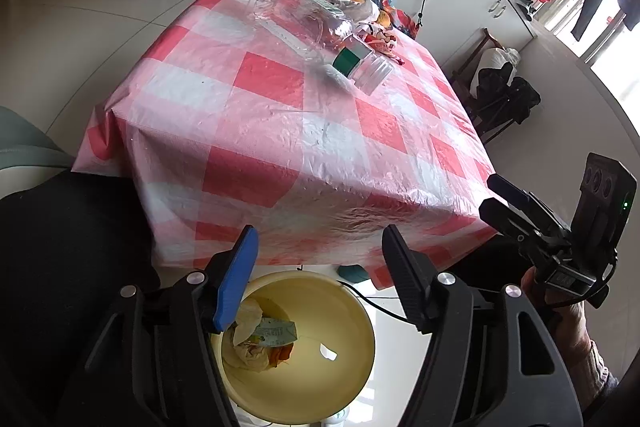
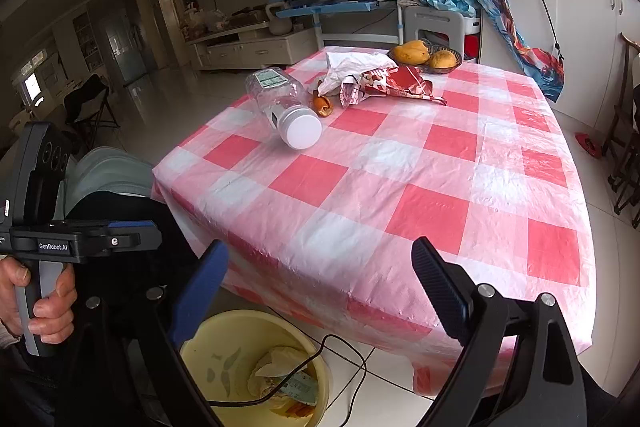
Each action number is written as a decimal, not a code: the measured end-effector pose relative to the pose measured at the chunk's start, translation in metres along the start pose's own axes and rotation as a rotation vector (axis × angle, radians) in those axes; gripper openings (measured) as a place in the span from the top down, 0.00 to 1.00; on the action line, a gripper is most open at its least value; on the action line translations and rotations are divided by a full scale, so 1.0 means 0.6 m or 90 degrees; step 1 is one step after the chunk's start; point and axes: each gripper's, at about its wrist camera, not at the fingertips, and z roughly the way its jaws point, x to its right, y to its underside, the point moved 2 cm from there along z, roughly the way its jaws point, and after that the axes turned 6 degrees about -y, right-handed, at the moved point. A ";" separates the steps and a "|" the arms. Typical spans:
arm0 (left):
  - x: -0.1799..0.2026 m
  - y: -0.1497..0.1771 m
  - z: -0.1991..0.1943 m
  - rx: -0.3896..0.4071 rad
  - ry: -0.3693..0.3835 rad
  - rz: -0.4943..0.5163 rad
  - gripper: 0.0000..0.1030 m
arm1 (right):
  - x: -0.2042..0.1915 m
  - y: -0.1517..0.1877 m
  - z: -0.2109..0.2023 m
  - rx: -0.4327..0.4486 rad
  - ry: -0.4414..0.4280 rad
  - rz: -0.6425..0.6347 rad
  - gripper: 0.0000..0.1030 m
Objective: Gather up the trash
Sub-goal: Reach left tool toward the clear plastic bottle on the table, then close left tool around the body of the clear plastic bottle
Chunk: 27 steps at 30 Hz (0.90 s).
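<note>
Bottle (image 2: pixel 285 109) lies on side, cap toward right gripper (image 2: pixel 320 291), far-left on tablecloth (image 2: pixel 420 187); both grippers wide open, empty; left gripper (image 1: pixel 318 275) over bin (image 1: pixel 344 307).

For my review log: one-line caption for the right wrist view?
Open right tool over yellow bin; plastic jar and wrappers on checkered table.
</note>
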 end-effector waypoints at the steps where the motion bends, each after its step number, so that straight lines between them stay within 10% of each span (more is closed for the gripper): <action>1: 0.000 -0.001 0.001 -0.001 0.001 -0.003 0.39 | -0.001 0.000 0.001 -0.001 0.000 -0.001 0.14; 17: 0.014 -0.214 0.024 0.068 -0.035 -0.128 0.21 | -0.007 -0.007 0.021 -0.013 -0.020 -0.005 0.14; 27: 0.016 -0.328 0.139 0.005 -0.125 -0.174 0.21 | 0.000 -0.067 0.074 -0.020 -0.023 -0.044 0.14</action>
